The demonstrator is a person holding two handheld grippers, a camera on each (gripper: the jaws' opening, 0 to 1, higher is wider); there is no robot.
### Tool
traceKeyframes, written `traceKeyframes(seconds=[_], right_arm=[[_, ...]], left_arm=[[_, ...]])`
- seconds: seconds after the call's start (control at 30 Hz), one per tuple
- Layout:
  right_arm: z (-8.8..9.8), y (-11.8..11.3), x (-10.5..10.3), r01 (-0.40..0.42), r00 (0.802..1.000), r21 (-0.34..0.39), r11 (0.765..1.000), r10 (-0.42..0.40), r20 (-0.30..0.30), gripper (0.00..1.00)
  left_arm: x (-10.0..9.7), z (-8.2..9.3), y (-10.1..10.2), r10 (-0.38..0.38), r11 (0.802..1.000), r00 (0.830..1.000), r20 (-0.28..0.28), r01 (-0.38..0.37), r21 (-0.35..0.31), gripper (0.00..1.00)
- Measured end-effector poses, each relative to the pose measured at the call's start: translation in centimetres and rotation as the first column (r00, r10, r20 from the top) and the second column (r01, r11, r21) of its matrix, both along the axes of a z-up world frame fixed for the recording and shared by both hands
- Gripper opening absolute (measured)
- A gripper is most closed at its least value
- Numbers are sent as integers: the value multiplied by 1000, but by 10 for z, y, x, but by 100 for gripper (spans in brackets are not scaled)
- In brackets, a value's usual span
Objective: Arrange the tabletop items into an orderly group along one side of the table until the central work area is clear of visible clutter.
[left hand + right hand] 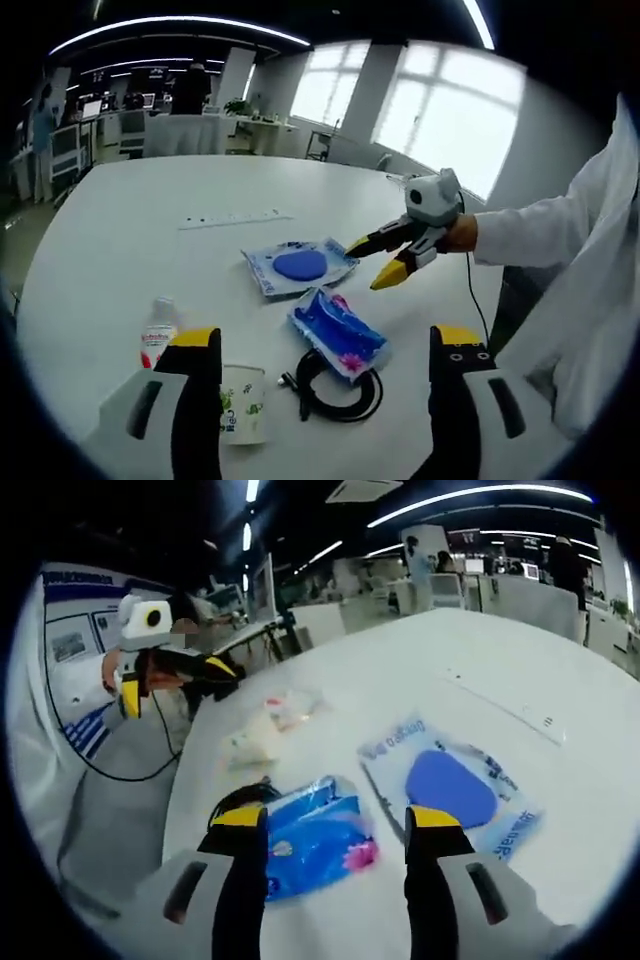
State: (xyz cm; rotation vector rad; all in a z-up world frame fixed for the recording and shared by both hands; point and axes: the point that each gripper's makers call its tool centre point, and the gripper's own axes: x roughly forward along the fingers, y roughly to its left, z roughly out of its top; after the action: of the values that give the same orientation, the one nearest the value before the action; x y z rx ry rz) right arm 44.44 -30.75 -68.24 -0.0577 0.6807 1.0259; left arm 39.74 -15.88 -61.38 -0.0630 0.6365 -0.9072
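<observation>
On the white table (110,250) lie a flat clear packet with a blue pad (300,266) (452,785), a blue packet (338,332) (315,842) and a coiled black cable (335,388) (238,798). A paper cup (243,402) (250,745) lies on its side beside a small bottle (158,338) (290,708). My left gripper (326,340) (222,677) is open, back from the cup and cable. My right gripper (375,262) (336,818) is open just above the table, right of the flat packet, its jaws either side of the blue packet's far end.
A white power strip (235,218) (510,705) lies farther out on the table. A person's white sleeve (560,235) reaches in from the right. Desks, chairs and windows stand beyond the table's far edge.
</observation>
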Motion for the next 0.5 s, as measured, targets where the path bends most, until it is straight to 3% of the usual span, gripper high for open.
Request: traceKeyframes(seconds=[0.5], right_arm=[[-28,12,8,-91,994,-27,995,90,-55,41]], left_arm=[[-6,-9,10,34,999,999,-25,-34,-5,86]])
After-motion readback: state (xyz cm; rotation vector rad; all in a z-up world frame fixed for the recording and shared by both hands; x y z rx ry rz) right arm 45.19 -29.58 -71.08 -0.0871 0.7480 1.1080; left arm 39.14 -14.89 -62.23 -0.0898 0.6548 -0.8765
